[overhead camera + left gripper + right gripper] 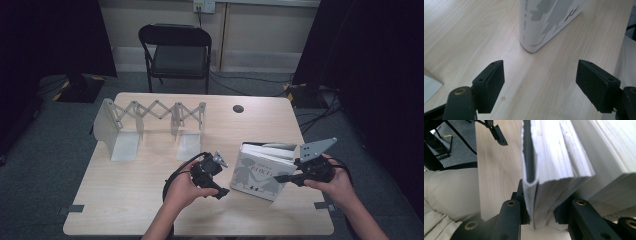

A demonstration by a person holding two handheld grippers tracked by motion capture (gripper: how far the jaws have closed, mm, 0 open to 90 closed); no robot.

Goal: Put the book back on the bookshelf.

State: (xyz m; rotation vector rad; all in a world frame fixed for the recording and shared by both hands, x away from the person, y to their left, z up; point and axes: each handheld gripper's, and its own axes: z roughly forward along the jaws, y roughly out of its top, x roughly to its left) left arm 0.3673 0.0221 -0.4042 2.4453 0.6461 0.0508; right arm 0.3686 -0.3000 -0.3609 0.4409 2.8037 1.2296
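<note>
A white hardback book with grey figures on its cover stands upright and slightly tilted on the pale wooden table, right of centre. My right gripper comes in from the right and is shut on the book's right edge. In the right gripper view its jaws clamp the cover and a block of pages, with more pages fanning to the right. My left gripper hovers just left of the book, open and holding nothing. In the left gripper view the book's lower corner lies beyond the spread pads.
A white expandable book rack with scissor links and two metal ends stands at the back left of the table. A round cable hole sits at the back. A black folding chair stands behind the table.
</note>
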